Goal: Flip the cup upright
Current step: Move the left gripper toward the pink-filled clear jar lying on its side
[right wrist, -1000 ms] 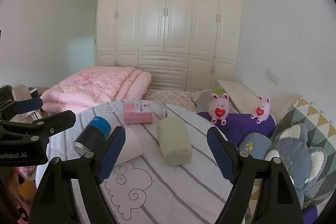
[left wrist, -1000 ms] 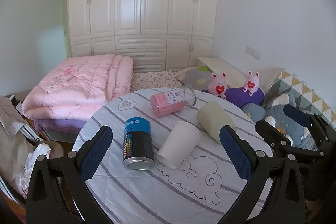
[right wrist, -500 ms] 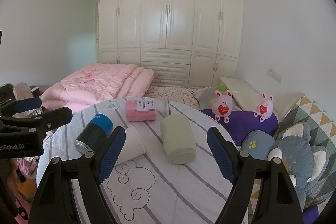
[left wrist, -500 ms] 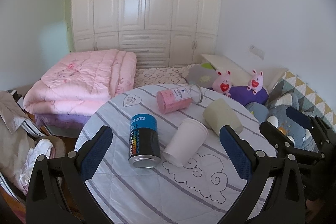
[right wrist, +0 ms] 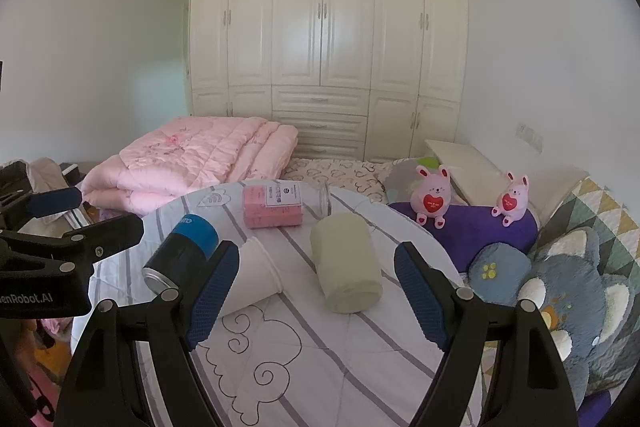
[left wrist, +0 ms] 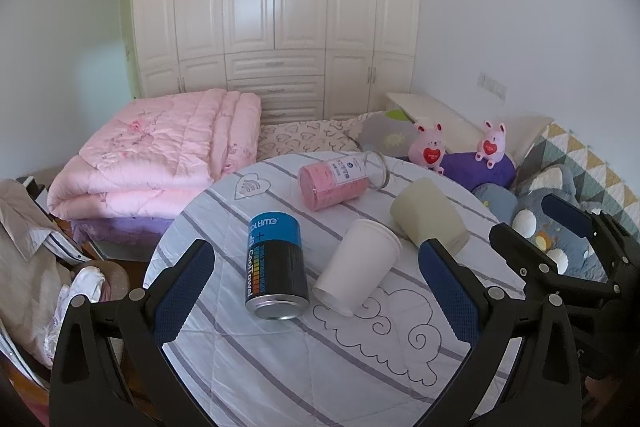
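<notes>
A white paper cup lies on its side on the round striped table, its base toward me. A pale green cup lies on its side to its right. My left gripper is open and empty, hovering short of the white cup. In the right wrist view the green cup lies ahead of my open, empty right gripper, and the white cup lies behind its left finger. The right gripper also shows in the left wrist view.
A blue and black can lies left of the white cup. A glass jar of pink contents lies at the table's far side. A folded pink quilt and plush toys lie on the bed beyond.
Both views have shifted slightly, so the table objects sit a little higher and closer in the left wrist view. Nothing on the table has moved. Both grippers stay open.
</notes>
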A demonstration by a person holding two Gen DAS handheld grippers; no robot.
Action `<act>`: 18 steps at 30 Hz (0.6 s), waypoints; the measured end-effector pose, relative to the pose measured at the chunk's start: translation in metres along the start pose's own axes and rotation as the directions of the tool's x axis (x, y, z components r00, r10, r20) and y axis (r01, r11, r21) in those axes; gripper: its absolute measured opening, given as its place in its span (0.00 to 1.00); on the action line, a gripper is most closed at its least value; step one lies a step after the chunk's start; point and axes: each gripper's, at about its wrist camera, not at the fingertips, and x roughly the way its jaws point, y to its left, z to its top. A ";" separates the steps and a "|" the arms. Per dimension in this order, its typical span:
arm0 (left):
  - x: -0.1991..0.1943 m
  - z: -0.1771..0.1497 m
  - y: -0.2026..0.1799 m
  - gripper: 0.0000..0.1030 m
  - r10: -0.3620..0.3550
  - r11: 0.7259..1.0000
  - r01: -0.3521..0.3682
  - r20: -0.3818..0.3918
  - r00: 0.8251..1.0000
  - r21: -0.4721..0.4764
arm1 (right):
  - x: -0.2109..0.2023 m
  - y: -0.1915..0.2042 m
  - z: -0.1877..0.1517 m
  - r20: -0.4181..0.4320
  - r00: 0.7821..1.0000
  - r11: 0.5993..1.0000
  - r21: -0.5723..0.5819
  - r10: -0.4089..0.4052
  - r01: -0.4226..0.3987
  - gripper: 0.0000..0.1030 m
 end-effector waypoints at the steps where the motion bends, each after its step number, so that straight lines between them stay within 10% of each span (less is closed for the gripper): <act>1: 0.000 0.000 0.000 1.00 0.000 1.000 0.000 0.001 1.000 0.000 | 0.001 0.000 0.000 -0.001 1.000 1.000 0.002 0.003 -0.003 0.79; 18: 0.021 0.018 -0.016 1.00 0.003 0.997 0.000 -0.040 0.999 0.074 | 0.019 -0.009 0.010 -0.006 1.000 1.000 0.017 0.022 -0.022 0.79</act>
